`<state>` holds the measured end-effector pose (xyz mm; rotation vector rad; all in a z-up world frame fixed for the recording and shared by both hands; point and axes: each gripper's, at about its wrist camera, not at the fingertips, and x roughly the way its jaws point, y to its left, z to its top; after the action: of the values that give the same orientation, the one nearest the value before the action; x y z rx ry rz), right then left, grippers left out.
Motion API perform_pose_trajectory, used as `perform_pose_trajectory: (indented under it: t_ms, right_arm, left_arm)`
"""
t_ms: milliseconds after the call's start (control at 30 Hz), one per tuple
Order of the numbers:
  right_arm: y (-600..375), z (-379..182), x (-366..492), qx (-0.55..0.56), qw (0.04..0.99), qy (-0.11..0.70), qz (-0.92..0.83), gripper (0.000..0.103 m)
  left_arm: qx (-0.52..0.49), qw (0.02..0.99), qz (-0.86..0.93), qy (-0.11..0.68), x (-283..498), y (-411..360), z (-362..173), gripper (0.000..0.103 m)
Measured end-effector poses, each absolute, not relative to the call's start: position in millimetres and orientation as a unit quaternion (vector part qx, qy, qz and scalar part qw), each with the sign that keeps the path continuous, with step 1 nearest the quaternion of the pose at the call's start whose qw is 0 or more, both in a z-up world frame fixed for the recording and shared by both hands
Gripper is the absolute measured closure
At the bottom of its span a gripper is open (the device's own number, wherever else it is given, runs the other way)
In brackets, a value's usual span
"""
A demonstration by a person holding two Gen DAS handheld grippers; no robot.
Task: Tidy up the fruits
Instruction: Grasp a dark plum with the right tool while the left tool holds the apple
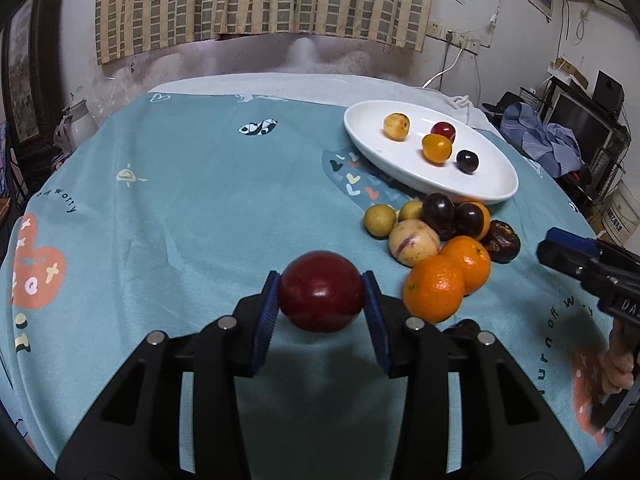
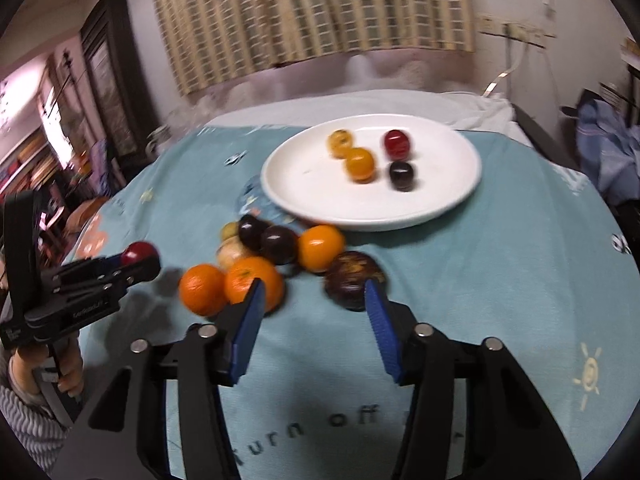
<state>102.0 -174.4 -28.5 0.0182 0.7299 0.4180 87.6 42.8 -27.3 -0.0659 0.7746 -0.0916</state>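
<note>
Holding: left gripper (image 1: 321, 300) fingers clamped on red plum (image 1: 321, 291).
Right gripper (image 2: 314, 300): fingers apart, empty.
Next: carry to white plate (image 1: 492, 196).

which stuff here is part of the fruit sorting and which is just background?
In the job:
left gripper, shut on red apple
right gripper, open
white plate, four small fruits on it
fruit pile beside the plate

Lying about:
patterned tablecloth
curtain
blue clothes
</note>
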Motion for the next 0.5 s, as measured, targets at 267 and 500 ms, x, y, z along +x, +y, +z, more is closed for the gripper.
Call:
perform_pose_trajectory:
  t_ms: [267,500]
  right_arm:
    - [-121,-24,124,-0.072,0.909,0.347,0.22,0.065]
    - [-116,-34,143,-0.079,0.911,0.345,0.209,0.072]
  left_arm:
    - [-0.02,0.921,-0.055,0.384,88,35,-30,0.061]
    - [-0.013,0.919,-0.065,0.389,89,29,-32,0.061]
